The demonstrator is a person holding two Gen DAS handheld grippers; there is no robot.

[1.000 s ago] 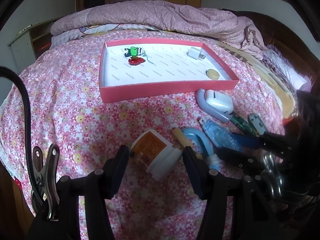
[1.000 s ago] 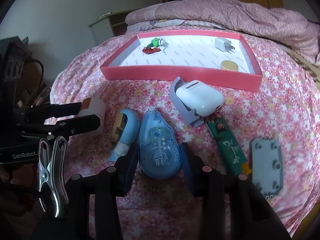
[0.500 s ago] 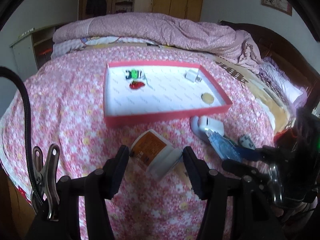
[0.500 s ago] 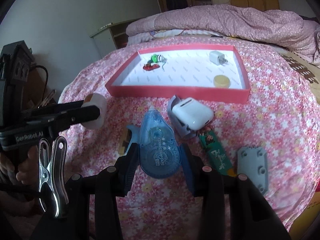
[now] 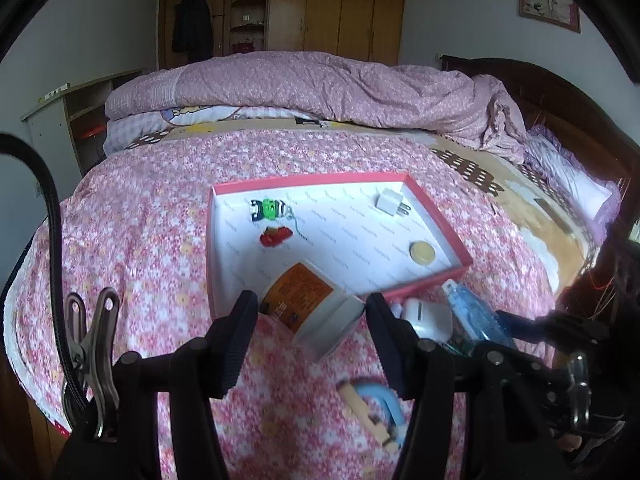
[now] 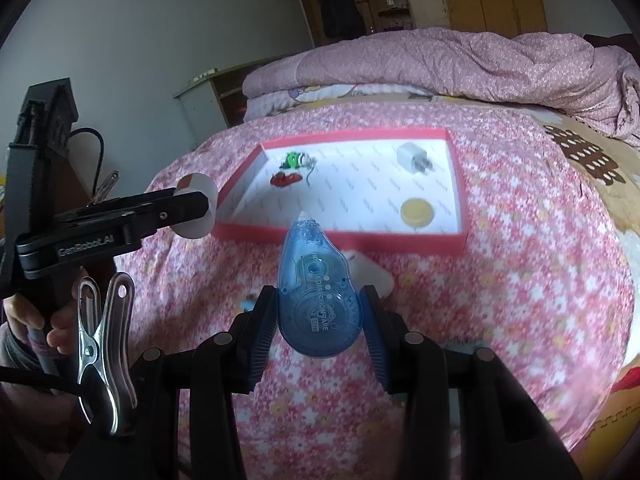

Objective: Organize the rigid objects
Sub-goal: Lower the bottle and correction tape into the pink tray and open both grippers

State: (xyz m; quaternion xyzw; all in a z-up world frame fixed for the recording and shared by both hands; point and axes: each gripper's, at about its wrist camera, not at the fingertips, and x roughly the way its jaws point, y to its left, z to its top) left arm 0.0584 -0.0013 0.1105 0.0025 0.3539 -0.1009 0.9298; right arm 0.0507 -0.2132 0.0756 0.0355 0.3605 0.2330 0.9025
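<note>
We hold two things above the flowered bed (image 5: 132, 240). Our left tool (image 5: 311, 322) grips a white jar with an orange label (image 5: 310, 306), in front of the red tray's (image 5: 440, 216) near wall at twelve o'clock. Our right tool (image 6: 319, 312) clamps a blue correction tape (image 6: 318, 296), nozzle at twelve o'clock – toward the tray holding a white charger (image 6: 412, 157), a yellow disc (image 6: 417, 211) and small toys (image 6: 294, 168).
</note>
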